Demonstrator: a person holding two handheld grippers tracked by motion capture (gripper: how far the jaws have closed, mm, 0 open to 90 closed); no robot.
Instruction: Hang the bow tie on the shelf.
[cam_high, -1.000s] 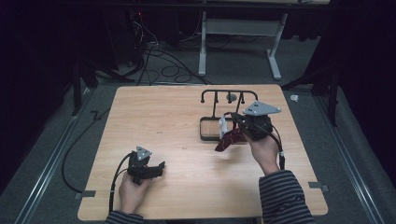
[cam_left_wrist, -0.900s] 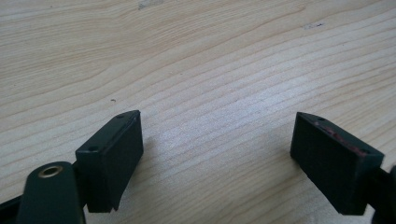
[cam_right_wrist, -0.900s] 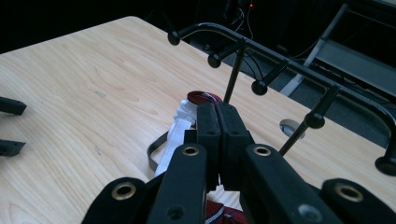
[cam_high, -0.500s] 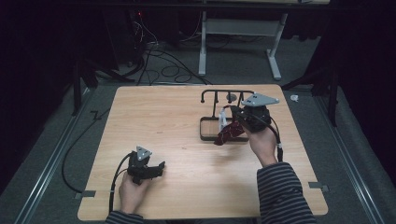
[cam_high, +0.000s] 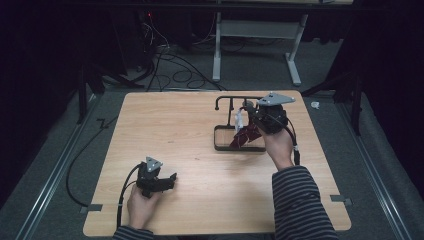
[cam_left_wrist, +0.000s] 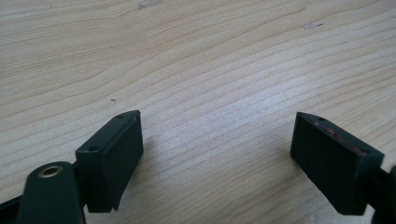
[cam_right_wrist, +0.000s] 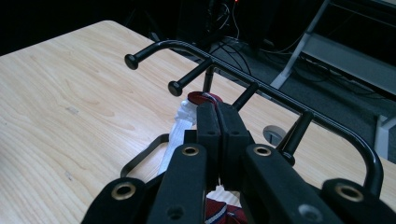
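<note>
- On the far right part of the desk, in the high view, stands a black rack with pegs on a top bar and a frame at the bottom. The right gripper is up beside the rack and holds a dark red cloth, which hangs down over the frame. A white piece hangs there too, just beside the cloth. The left gripper rests low on the near left of the desk, well apart from the rack.
- In the left gripper view, the left gripper has its jaws wide apart. Nothing is between them, just the bare desk.
- In the right gripper view, the right gripper is clenched tight, with a bit of the dark red cloth peeking out past the tips and more of it below. The pegs of the black rack are right in front of it and a little higher.
- I think the step now is hanging the cloth on the rack. Next, the right gripper needs to lift the cloth over a peg, bring it down so the cloth catches, and only then let go. The cloth is soft and may slip off.
</note>
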